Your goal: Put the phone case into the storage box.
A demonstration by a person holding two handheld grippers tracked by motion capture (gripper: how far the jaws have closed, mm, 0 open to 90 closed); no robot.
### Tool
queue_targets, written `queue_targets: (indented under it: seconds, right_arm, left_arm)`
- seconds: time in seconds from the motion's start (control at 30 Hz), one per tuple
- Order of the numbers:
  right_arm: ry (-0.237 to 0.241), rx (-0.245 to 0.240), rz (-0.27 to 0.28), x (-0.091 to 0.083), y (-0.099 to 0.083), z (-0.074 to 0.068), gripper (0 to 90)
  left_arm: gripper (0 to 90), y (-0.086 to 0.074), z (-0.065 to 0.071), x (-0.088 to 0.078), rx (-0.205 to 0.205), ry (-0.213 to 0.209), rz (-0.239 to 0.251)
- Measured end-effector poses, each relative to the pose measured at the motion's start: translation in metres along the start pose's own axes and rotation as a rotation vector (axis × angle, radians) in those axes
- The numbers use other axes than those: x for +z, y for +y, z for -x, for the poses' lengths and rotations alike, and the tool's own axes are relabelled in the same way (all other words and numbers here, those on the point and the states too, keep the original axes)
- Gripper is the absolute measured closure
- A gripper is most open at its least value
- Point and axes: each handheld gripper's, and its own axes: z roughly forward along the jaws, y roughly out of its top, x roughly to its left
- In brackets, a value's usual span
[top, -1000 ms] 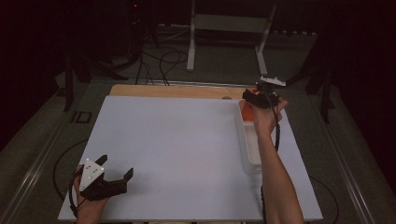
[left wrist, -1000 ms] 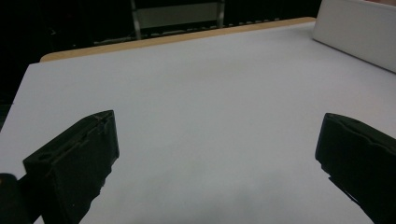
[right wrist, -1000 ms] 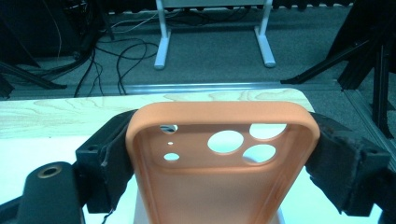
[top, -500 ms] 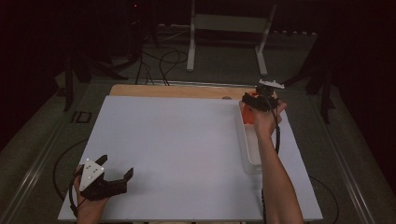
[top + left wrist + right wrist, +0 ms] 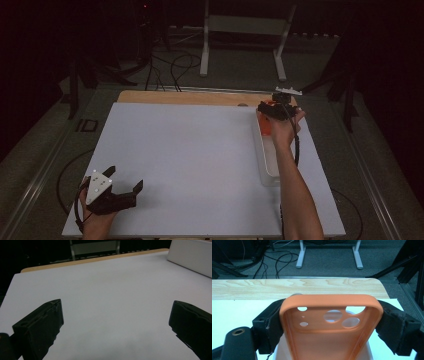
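An orange phone case (image 5: 329, 327) is clamped by its long edges between the jaws of the right gripper (image 5: 329, 322), open side toward the camera, camera cut-outs at the far end. In the high view the case (image 5: 265, 125) is seen as an orange patch at the far end of a white tray (image 5: 266, 170), which lies along the right edge of the white board (image 5: 190, 160); whether the case is clear of the tray floor or resting on it cannot be told.

Step in hand, as judged: the case has been grasped at the tray and is about to be carried off — a lift-out. The next move would call for a straight rise clear of the tray wall before any travel across the board, with the squeeze kept even, since the soft case may bow or slip out of a side grip.

The left gripper (image 5: 120, 192) is held at the near left corner of the board, jaws spread wide and empty — nothing but bare board is seen between them (image 5: 115, 322).

Against the frames from a second and half a second ago: little is altered. The right gripper (image 5: 275, 110) appears a shade farther along the tray's far end; the left is unmoved.
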Motion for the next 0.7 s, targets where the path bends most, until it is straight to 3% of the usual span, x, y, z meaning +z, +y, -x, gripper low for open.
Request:
queue_targets:
  seconds: [0.3, 0.7]
  right_arm:
    - [0.004, -0.032, -0.001, 0.0035, -0.0017, -0.0049, 15.6]
    - [-0.014, -0.032, -0.001, 0.0059, -0.0014, -0.0085, 15.1]
  left_arm:
    - [0.6, 0.0, -0.0001, -0.0005, -0.002, 0.001, 0.002]
    - [0.6, 0.0, -0.0004, -0.0022, -0.004, 0.0, 0.005]
